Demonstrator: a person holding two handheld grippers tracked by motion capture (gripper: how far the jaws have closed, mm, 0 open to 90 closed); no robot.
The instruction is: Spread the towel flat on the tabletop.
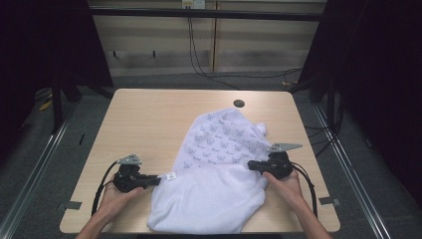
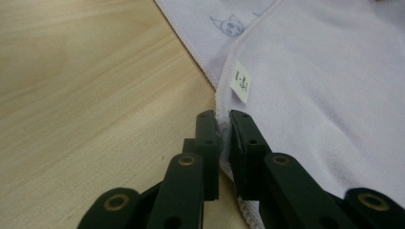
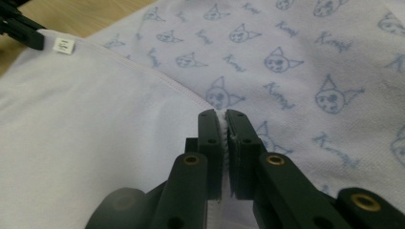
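Left gripper [image 1: 155, 181] and right gripper [image 1: 252, 165] each clamped the hem of the white cat-printed terry towel [image 1: 219, 164]; thin bites risked slipping under tension.

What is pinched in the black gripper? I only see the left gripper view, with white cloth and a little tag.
Observer: That's a towel, folded over on a wooden table. Your left gripper is shut on its hem.
Operator: Is the other gripper holding it too?
Observer: Yes. The right gripper is shut on the fold's edge at the far side.
Operator: Is the towel all plain white?
Observer: No. The part lying open behind the fold is covered in small blue cat faces.
Operator: Is there anything else on the table?
Observer: A round dark hole near its far edge.
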